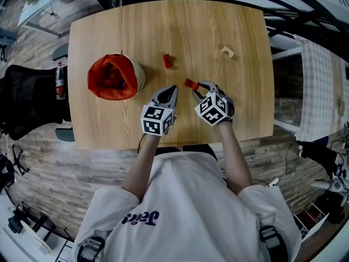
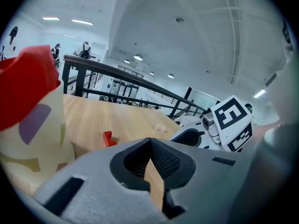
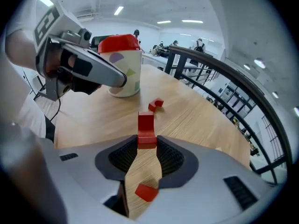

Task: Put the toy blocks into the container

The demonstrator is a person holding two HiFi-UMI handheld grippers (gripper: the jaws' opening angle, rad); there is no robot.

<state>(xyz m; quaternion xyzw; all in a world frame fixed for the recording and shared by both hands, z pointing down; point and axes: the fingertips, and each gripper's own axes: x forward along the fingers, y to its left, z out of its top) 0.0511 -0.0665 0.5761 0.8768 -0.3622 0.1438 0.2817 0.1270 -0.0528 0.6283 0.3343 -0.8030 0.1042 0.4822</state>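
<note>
Table (image 1: pixel 218 31) wooden, railing (image 3: pixel 224 69) behind | left tool (image 1: pixel 173 87) closed, empty | right tool (image 1: pixel 195 88) gripping red block (image 3: pixel 146 129)

The person bends over with both bare arms stretched forward, the left forearm (image 1: pixel 140 165) and the right forearm (image 1: pixel 234 157) each ending in a hand-held gripper. The left gripper (image 1: pixel 172 88) points ahead and slightly down, its jaws closed tip to tip with nothing between them. Just beside it, the right gripper (image 1: pixel 195 89) tips more steeply down and angles a little inward, its jaws pinching a red block (image 3: pixel 146 129) by its lower end at the tips. The left marker cube (image 1: pixel 157 119) and the right marker cube (image 1: pixel 212 109) face upward.
</note>
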